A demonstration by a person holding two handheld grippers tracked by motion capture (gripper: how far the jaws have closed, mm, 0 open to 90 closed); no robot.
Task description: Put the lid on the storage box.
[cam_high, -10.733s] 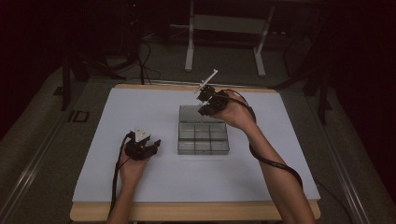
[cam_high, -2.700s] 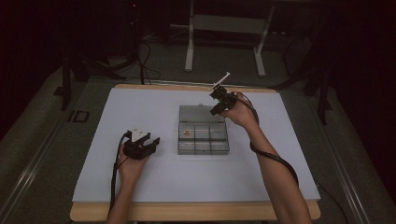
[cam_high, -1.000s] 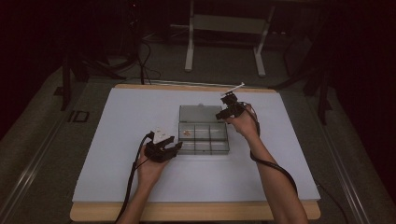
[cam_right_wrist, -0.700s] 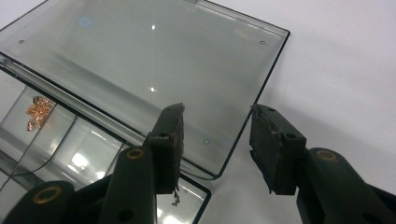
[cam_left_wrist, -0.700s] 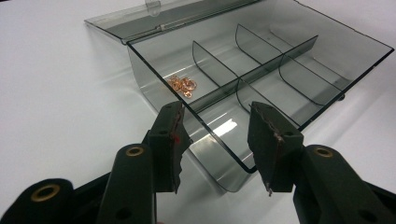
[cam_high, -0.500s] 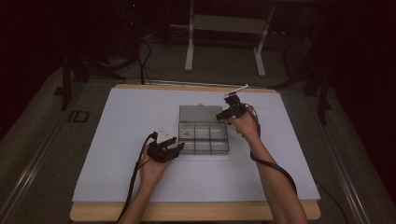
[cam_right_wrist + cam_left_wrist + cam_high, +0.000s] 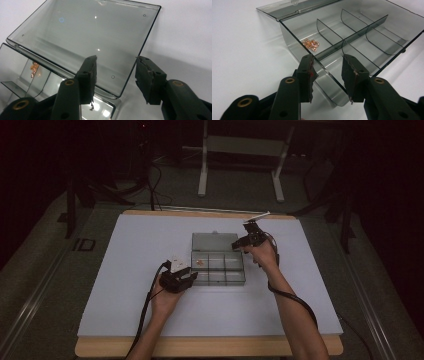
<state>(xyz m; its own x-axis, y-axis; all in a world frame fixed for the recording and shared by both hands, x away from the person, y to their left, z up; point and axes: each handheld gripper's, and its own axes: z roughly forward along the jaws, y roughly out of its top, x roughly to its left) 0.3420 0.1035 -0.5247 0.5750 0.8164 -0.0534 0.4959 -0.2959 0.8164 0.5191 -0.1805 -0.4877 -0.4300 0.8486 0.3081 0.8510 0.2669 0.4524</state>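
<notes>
A clear grey compartment box (image 7: 244, 281) lies mid-table, its lid (image 7: 212, 242) folded flat behind it. A small heap of copper rings (image 7: 200, 262) rests in the far-left compartment, the same rings (image 7: 311, 44) seen past the left jaws. My left gripper (image 7: 191, 277) is at the box's near-left corner. Its jaws have just been closing, and the box wall (image 7: 292, 40) runs between them with a gap still showing. My right gripper (image 7: 239, 244) hovers at the lid's right corner. Its jaws (image 7: 115, 72) have been opening, and the lid (image 7: 87, 32) lies below them untouched.
The box rests on a white mat (image 7: 125, 270) over a wooden table (image 7: 200, 347). Cables trail from both grippers toward the front edge. A metal stand (image 7: 240, 150) rises on the dark floor behind the table.
The left hand has come in from the open mat to the box's near-left corner. The right hand has slid from the lid's far side to its right corner.
</notes>
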